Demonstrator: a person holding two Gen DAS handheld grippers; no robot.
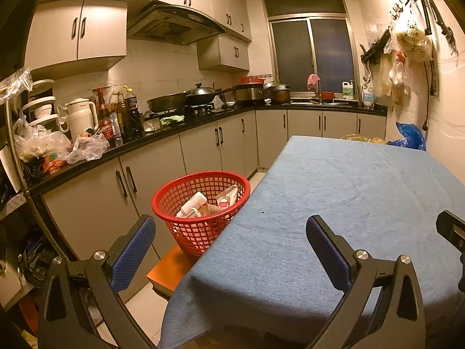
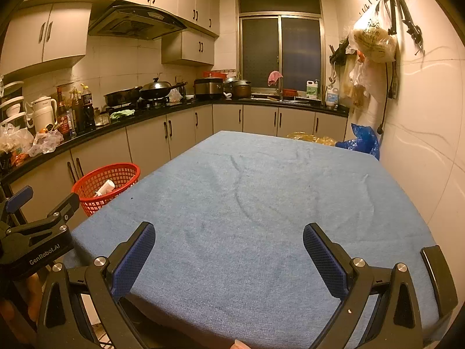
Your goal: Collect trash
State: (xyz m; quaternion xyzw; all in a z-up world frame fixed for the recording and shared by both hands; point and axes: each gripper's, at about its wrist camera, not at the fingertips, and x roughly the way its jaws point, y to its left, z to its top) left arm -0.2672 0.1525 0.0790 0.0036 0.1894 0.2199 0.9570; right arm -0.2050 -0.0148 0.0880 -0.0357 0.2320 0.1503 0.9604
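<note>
A kitchen is seen in warm, dim light, with a table [image 2: 261,203] covered by a blue cloth [image 1: 348,203] filling the foreground. A black counter [image 1: 162,136] runs along the left wall and under the dark window [image 1: 311,55], with pale cabinets [image 1: 203,142] below and above. On the counter are set a white kettle [image 1: 82,116], dark bottles [image 1: 128,113], two woks [image 1: 186,97] on the hob, pots [image 1: 279,91] and crumpled plastic bags [image 1: 58,145]. More bags [image 2: 369,46] are hung on the right wall, and a blue bag [image 2: 363,141] is seen past the table's far end. A red basket [image 1: 200,203] is placed on an orange stool [image 1: 171,270] just beside the table's left edge. The trash [image 1: 203,203] lies inside it: a white tube, pale cartons and a wrapper with pink print. The left gripper [image 1: 229,232] is held over the table's left edge near the basket, its blue-padded fingers [image 1: 136,250] spread wide with nothing between them. The right gripper [image 2: 229,238] is held over the cloth, its fingers [image 2: 325,256] likewise wide apart and holding nothing.
</note>
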